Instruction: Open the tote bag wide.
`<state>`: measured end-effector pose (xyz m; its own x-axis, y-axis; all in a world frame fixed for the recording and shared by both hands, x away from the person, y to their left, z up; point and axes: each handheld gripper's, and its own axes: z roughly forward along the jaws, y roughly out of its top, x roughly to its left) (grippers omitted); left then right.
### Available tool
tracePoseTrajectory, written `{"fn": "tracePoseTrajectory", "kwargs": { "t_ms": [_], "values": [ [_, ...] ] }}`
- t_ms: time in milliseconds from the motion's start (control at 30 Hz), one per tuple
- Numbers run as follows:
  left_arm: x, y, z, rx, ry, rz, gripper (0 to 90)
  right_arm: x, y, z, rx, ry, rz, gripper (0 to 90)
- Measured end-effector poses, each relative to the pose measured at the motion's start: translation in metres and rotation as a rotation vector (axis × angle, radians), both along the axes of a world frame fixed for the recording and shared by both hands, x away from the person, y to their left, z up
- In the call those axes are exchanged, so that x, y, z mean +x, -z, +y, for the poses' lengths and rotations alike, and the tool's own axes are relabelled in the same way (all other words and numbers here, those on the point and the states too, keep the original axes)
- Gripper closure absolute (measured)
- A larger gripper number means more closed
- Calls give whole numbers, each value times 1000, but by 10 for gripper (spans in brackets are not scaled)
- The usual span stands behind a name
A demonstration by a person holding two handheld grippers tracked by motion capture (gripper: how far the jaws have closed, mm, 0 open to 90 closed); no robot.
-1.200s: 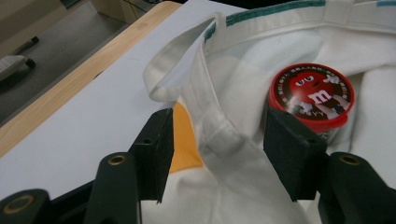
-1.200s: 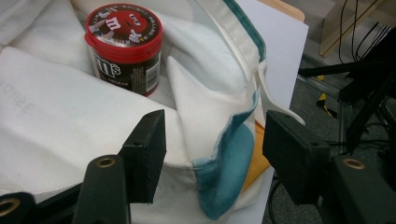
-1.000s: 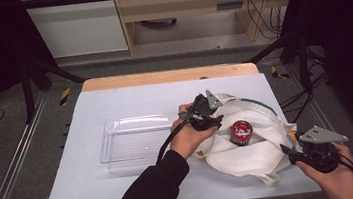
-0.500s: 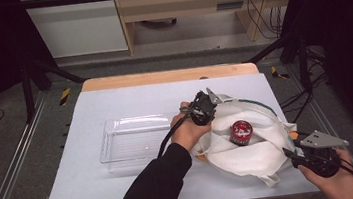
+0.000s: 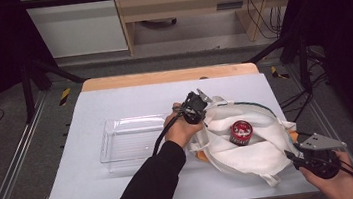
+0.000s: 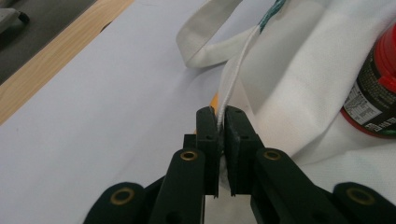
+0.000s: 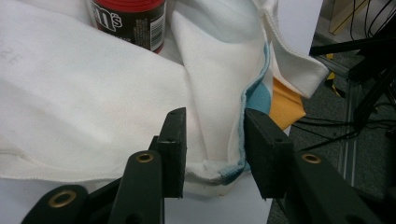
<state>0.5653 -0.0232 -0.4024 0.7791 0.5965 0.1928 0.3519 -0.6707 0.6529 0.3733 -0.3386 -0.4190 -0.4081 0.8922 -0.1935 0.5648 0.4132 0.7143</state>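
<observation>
Red-capped bottle (image 6: 376, 88) cropped at edge

Clear plastic tray (image 5: 129, 144) on white tabletop (image 5: 114, 101), wood edge strip (image 5: 167, 76) at far side.

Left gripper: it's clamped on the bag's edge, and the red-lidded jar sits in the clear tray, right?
Not quite. The left gripper is clamped on the bag's edge, but the jar sits on the white bag, not in the clear tray. The high view shows it.
</observation>
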Motion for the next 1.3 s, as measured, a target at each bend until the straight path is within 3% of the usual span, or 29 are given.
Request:
{"fn": "tracePoseTrajectory", "kwargs": {
  "t_ms": [67,167,333,467,633,800,933,1100,1300],
  "values": [
    [-1,0,0,0,2,1,851,0,0,0,4,0,-1,602],
    [-2,-2,0,-31,-5,-5,822,0,-6,3,14,0,-26,494],
    [-10,-9,3,-66,-12,-65,685,0,-15,9,39,-13,-65,349],
    [-18,-17,9,-78,-27,-82,553,3,-22,15,54,-19,-71,257],
    [-29,-25,17,-88,-27,-94,443,7,-34,23,54,-35,-73,221],
    [-49,-37,33,-101,-16,-122,372,13,-53,41,51,-69,-84,147],
    [-59,-39,43,-118,-29,-121,280,19,-65,54,41,-72,-80,95],
    [-68,-43,60,-160,-38,-115,200,32,-73,66,11,-93,-73,78],
    [-76,-44,82,-195,-43,-112,158,48,-75,73,8,-114,-51,60]
  ]
}}
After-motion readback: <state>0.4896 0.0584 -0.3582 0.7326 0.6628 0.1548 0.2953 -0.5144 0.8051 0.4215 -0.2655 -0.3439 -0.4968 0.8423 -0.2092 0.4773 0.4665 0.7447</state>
